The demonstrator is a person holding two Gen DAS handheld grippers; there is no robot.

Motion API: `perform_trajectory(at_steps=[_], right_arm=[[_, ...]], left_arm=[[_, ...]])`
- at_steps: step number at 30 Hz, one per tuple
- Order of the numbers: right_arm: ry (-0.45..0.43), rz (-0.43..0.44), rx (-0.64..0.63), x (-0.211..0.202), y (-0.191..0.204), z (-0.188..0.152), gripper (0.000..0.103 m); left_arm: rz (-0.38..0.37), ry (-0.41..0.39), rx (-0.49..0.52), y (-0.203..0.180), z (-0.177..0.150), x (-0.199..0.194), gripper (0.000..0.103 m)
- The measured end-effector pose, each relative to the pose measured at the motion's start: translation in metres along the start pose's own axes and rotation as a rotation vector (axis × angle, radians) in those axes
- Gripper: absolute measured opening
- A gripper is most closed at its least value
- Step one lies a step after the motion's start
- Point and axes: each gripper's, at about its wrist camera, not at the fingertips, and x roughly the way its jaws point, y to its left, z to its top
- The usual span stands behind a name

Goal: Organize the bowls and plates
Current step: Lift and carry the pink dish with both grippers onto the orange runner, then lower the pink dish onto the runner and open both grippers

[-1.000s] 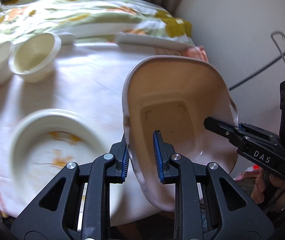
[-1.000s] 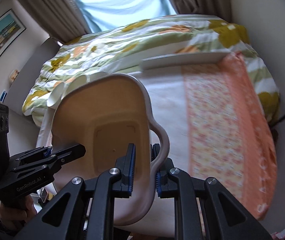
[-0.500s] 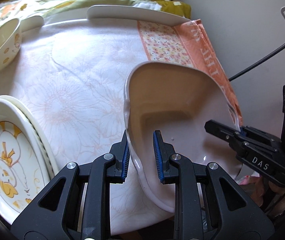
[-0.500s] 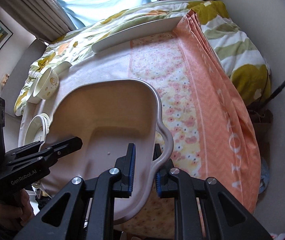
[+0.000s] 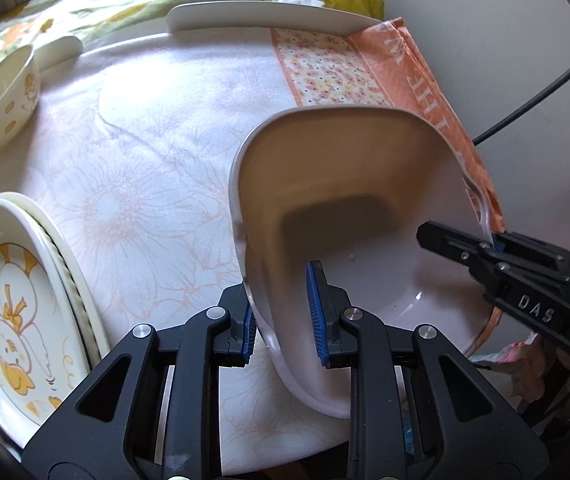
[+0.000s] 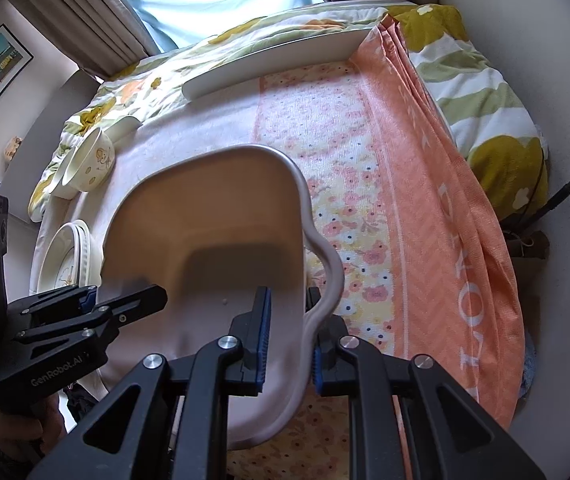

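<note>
Both grippers clamp the beige plastic basin (image 5: 349, 216) by opposite rims: left gripper (image 5: 283, 322), right gripper (image 6: 289, 338). It sits tilted over the tablecloth's (image 5: 157, 168) near edge, open side facing the cameras, long axis running away toward the far white tray (image 5: 269, 14).

Table (image 5: 157, 184), covered by a pale floral cloth (image 5: 133, 216). Orange flowered towel (image 6: 425, 216) runs along the right edge and hangs over it. Long white tray (image 5: 269, 14) at the far edge, touching the towel's far end. Chick-print bowl (image 5: 3, 100) at the far-left corner, another white dish behind it, partly hidden. Stacked plates (image 5: 17, 312), chick print on top, at the near-left edge. Tub is held over the near-right part; contact with the cloth unclear.
</note>
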Motion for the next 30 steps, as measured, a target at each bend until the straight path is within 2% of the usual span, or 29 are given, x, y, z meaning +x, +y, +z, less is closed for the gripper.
perform_trajectory(at_steps=[3, 4, 5, 6, 7, 8, 9, 10, 11, 13, 15, 19, 25, 30], right_arm=[[-0.003, 0.001, 0.02, -0.004, -0.005, 0.003, 0.016], [-0.006, 0.004, 0.023, -0.005, -0.006, 0.004, 0.016], [-0.01, 0.005, 0.025, -0.007, -0.007, 0.005, 0.016], [-0.014, 0.006, 0.026, -0.008, -0.008, 0.005, 0.02], [-0.015, 0.009, 0.029, -0.009, -0.008, 0.006, 0.03], [-0.015, 0.016, 0.033, -0.01, -0.009, 0.006, 0.037], [-0.021, 0.026, 0.039, -0.011, -0.009, 0.006, 0.053], [-0.03, 0.033, 0.044, -0.013, -0.009, 0.005, 0.063], [-0.04, 0.04, 0.051, -0.015, -0.009, 0.004, 0.067], [-0.059, 0.059, 0.072, -0.02, -0.011, 0.004, 0.087], [-0.087, 0.078, 0.087, -0.027, -0.012, 0.005, 0.096], [-0.153, 0.088, 0.085, -0.048, -0.006, 0.009, 0.102], [-0.227, 0.116, -0.002, -0.077, 0.03, 0.021, 0.102], [-0.185, 0.132, -0.153, -0.09, 0.086, 0.038, 0.102]], left_arm=[[0.025, 0.009, 0.029, -0.004, 0.0, 0.0, 0.021], [0.021, 0.01, 0.032, -0.005, 0.001, 0.0, 0.027], [0.018, 0.011, 0.033, -0.004, 0.0, 0.0, 0.051], [0.023, 0.008, 0.034, -0.006, 0.001, 0.0, 0.07], [0.034, -0.011, 0.034, -0.006, 0.001, -0.002, 0.099], [0.039, -0.039, 0.034, -0.007, 0.0, -0.006, 0.102], [0.037, -0.058, 0.036, -0.007, 0.0, -0.011, 0.102], [0.037, -0.057, 0.038, -0.007, 0.0, -0.012, 0.102], [0.042, -0.052, 0.04, -0.007, 0.001, -0.013, 0.102], [0.045, -0.047, 0.043, -0.006, 0.0, -0.015, 0.102], [0.045, -0.047, 0.045, -0.006, -0.001, -0.021, 0.102], [0.067, -0.086, 0.025, 0.0, -0.003, -0.048, 0.102], [0.086, -0.196, -0.07, 0.031, -0.001, -0.111, 0.102], [0.146, -0.302, -0.135, 0.069, -0.001, -0.168, 0.102]])
